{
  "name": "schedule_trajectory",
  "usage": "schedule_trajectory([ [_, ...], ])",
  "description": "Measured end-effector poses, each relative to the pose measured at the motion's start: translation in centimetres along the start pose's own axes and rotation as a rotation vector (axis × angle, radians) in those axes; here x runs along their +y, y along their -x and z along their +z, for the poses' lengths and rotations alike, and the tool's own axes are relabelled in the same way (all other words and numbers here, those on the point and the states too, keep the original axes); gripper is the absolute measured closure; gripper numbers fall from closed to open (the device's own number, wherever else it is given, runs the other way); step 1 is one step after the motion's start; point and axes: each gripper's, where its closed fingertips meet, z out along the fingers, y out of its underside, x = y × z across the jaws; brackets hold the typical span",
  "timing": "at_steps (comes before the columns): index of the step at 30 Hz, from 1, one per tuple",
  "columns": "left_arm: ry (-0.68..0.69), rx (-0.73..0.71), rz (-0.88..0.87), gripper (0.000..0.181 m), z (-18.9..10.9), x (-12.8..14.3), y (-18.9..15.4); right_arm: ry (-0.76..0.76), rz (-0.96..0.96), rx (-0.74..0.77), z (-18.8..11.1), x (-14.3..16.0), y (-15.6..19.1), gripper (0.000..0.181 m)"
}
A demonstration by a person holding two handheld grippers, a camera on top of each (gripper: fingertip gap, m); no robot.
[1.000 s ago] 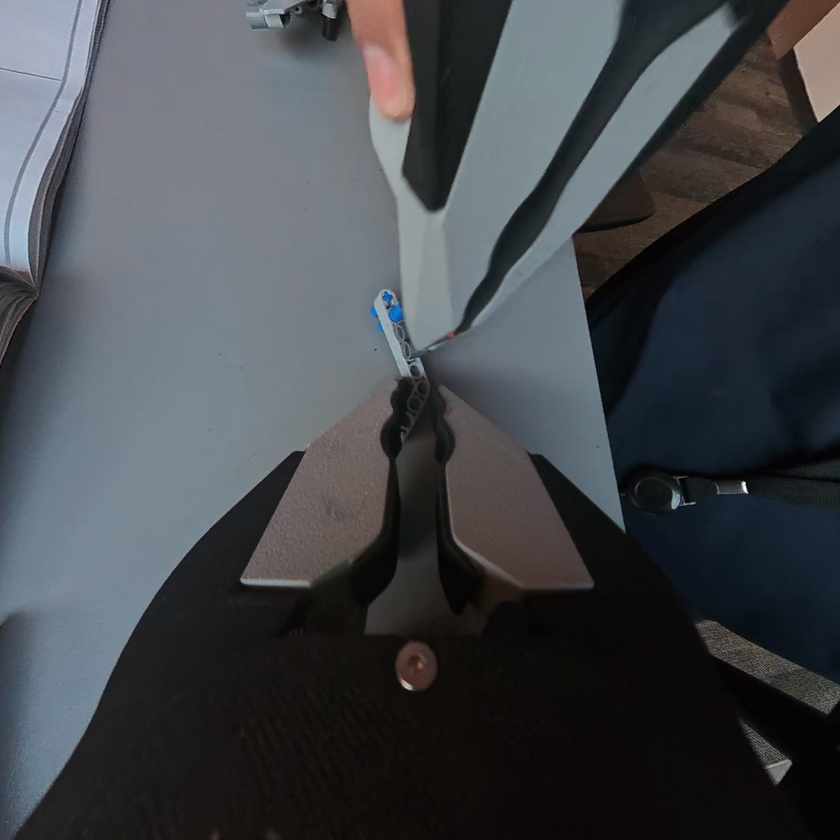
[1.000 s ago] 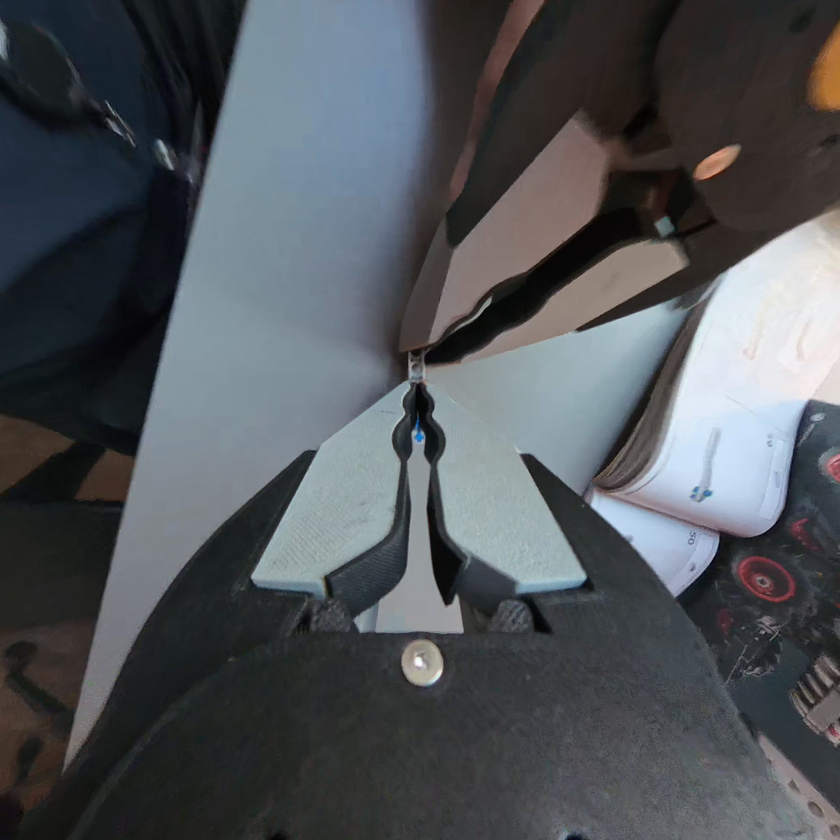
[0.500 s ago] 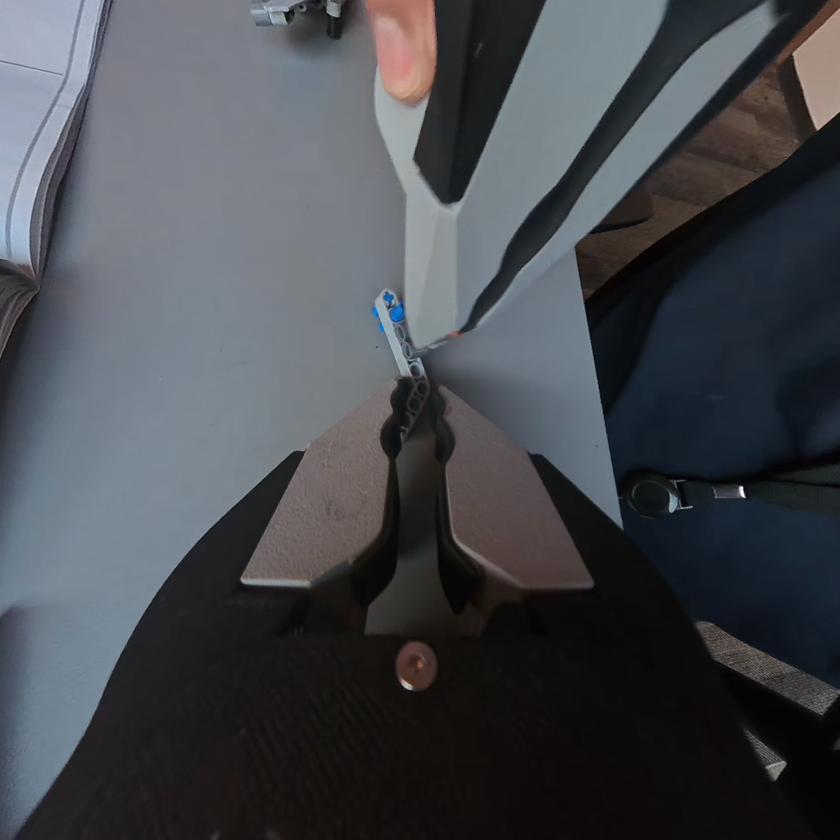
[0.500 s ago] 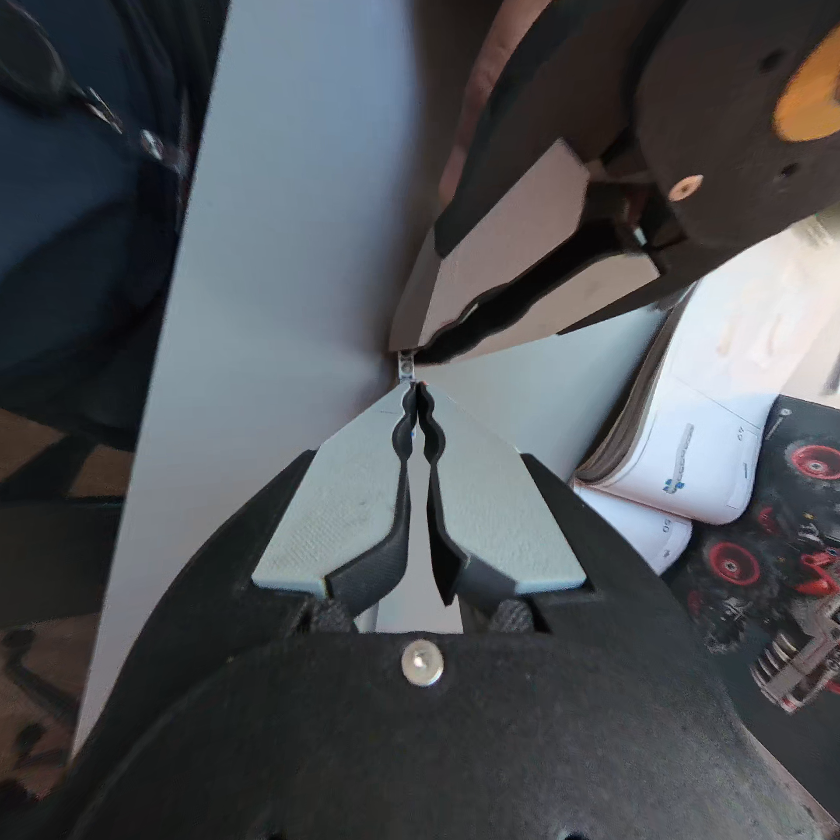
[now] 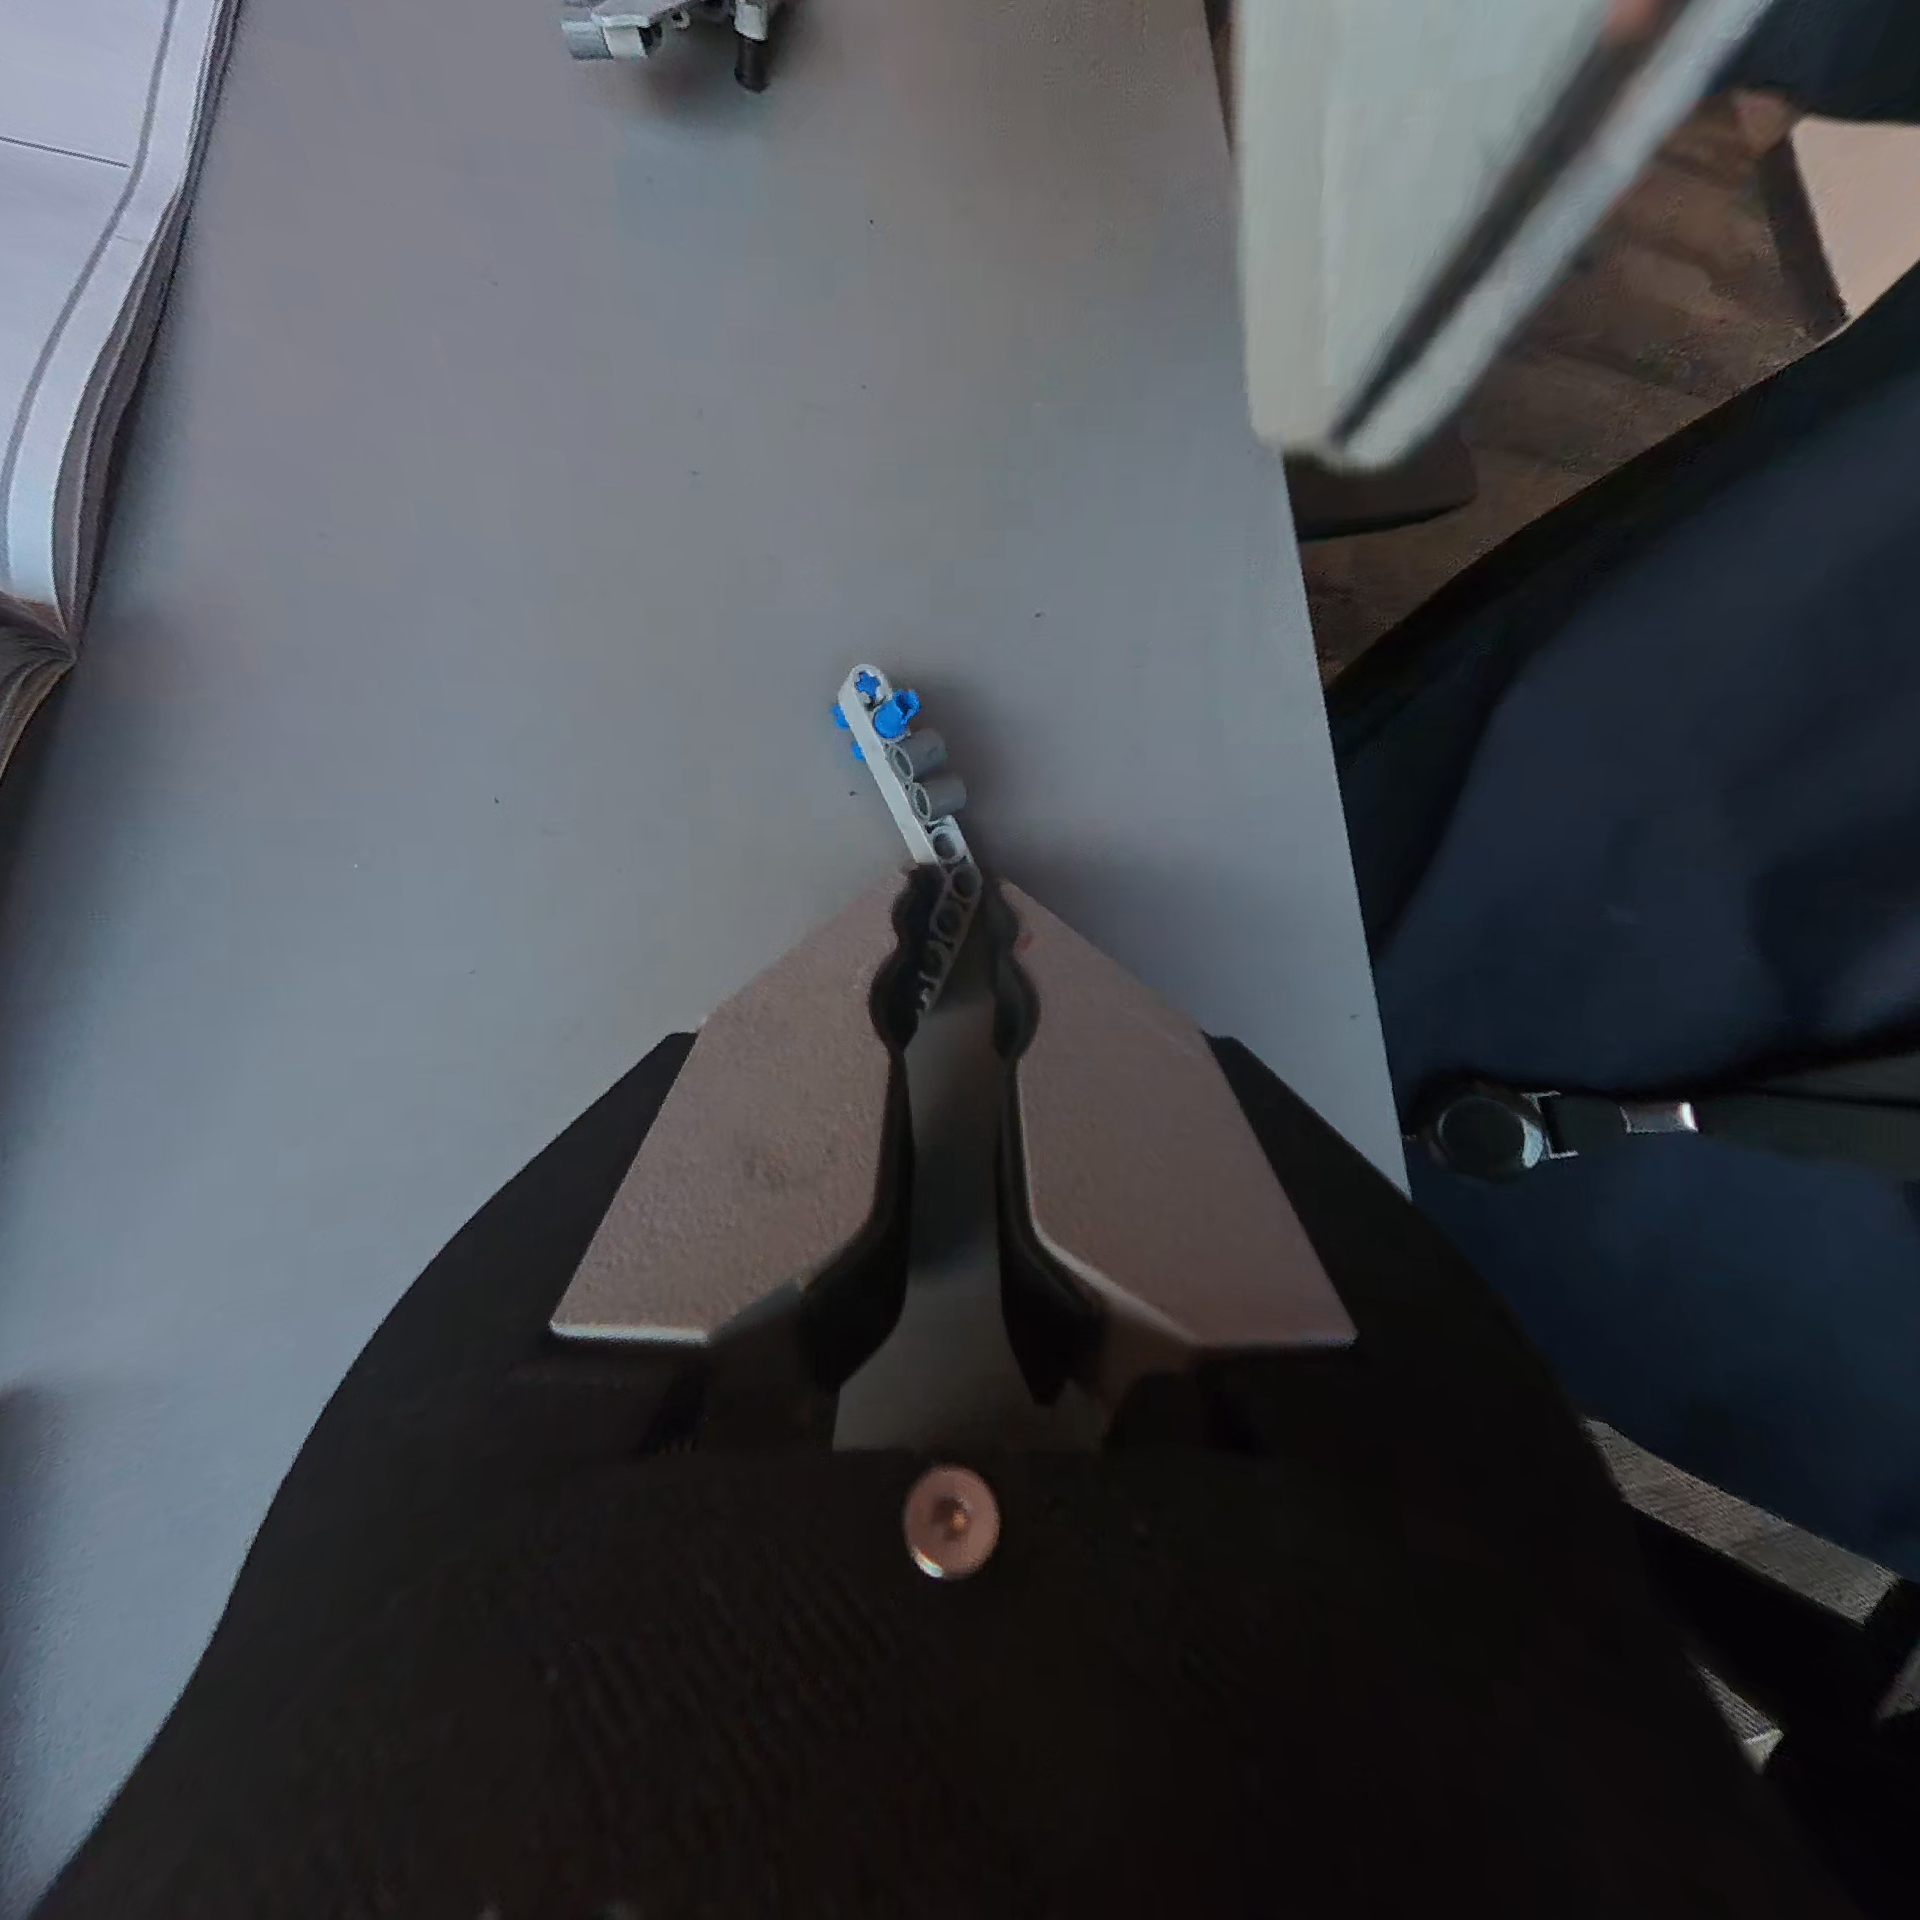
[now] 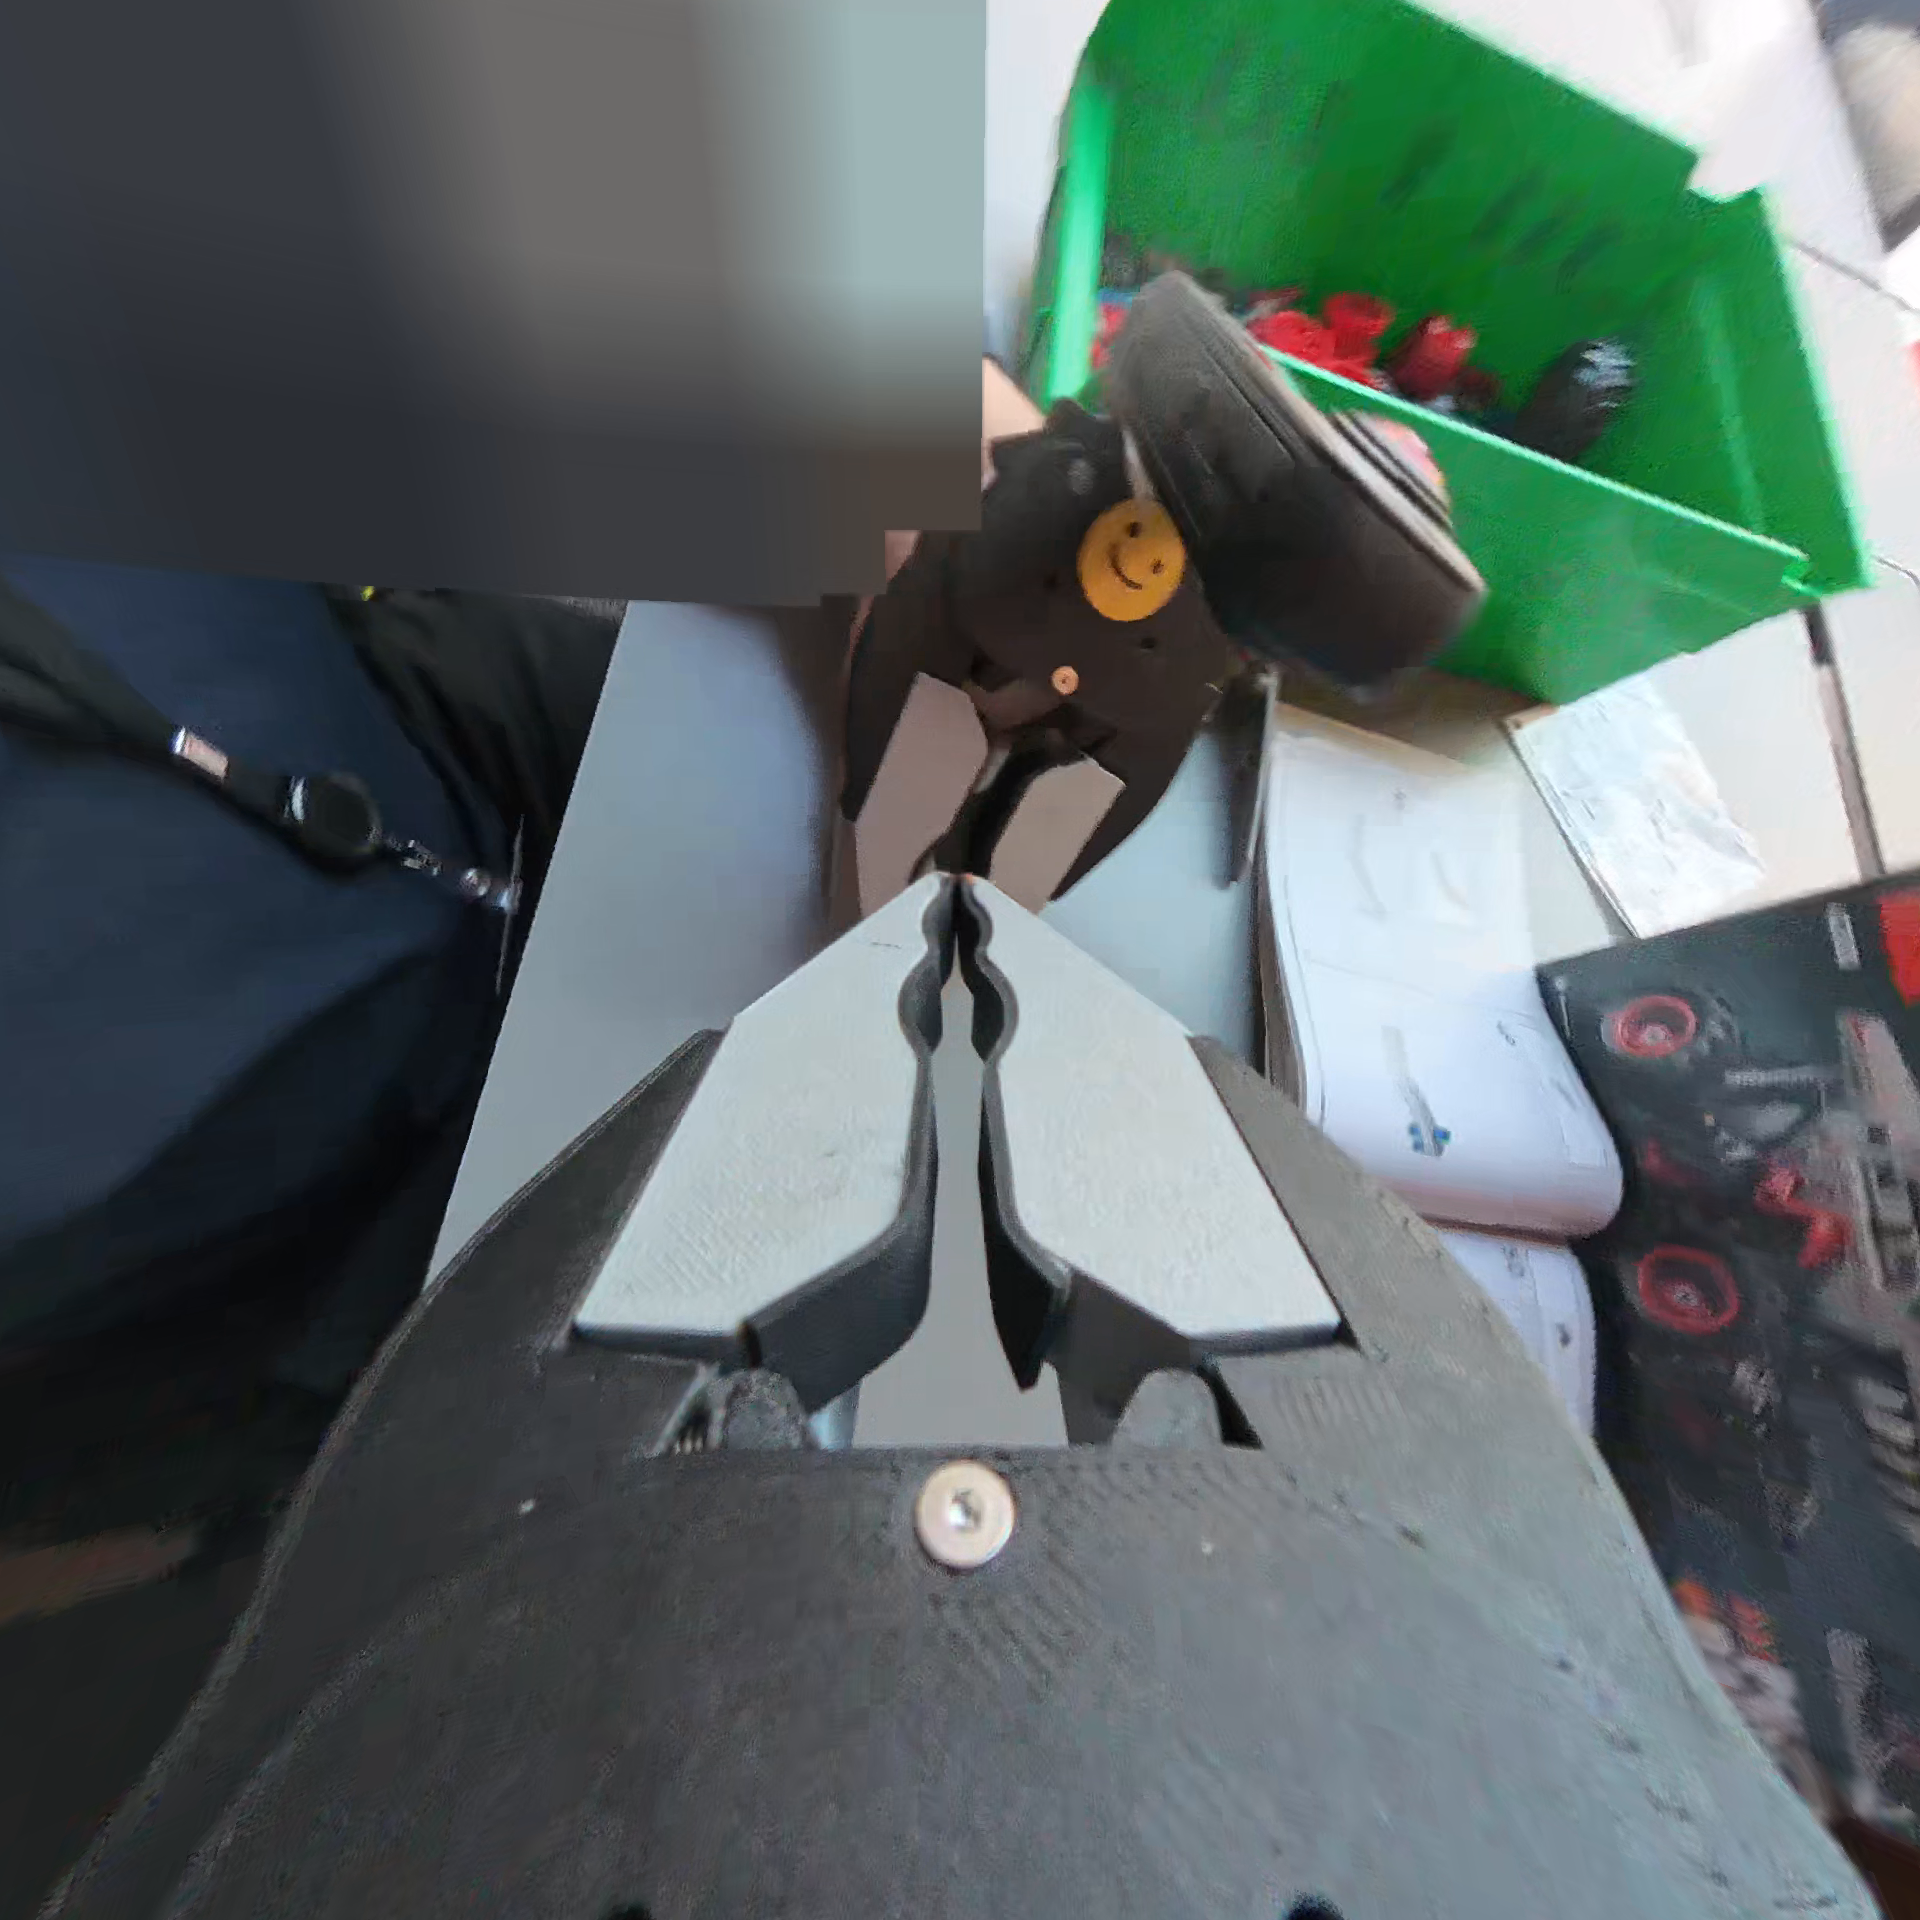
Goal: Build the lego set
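Now the left gripper (image 5: 948, 914) is clamped on the lower end of a grey beam (image 5: 916, 800), which sticks out past its fingertips and leans up and to the left above the grey table (image 5: 520, 623). Blue pins (image 5: 888, 717) sit at the beam's far end and two grey bushes (image 5: 935, 774) on its right side just below them. At the table's far edge lies a small grey assembly (image 5: 665, 21); an open booklet (image 5: 73, 208) lies off to the left. The right gripper (image 6: 958, 914) has its tips pressed together with nothing visible between them; in the left wrist view it shows only as a blurred pale shape at the top right, well apart from the beam. Beyond it, the right wrist view shows a green bin (image 6: 1558, 499) of red and black parts, with white booklets (image 6: 1434, 987) and a dark box (image 6: 1766, 1195) to its right
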Motion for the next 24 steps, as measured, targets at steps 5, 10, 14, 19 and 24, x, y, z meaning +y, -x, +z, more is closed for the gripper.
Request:
schedule_trajectory([
  [5, -0.052, 0.006, -0.075, 0.176, -0.6, -0.5, 0.6, -0.158, 0.195, 0.039, -1.1, 3.4, -0.3, 0.181],
  [10, -0.235, 0.171, -0.228, 0.175, -2.6, -2.5, 0.0, -0.231, 0.296, 0.138, -1.9, 6.5, -0.7, 0.181],
  [14, -0.447, 0.417, -0.364, 0.176, -4.7, -5.0, -1.1, -0.311, 0.338, 0.146, -2.5, 6.3, -0.7, 0.134],
  [19, -0.371, 0.415, -0.233, 0.176, -4.0, -4.3, -2.9, -0.370, 0.295, 0.055, -3.3, 5.2, 0.8, 0.144],
  [24, -0.170, 0.282, -0.035, 0.176, -1.1, -2.7, -3.8, -0.322, 0.279, -0.105, -1.1, 5.2, 3.8, 0.141],
])
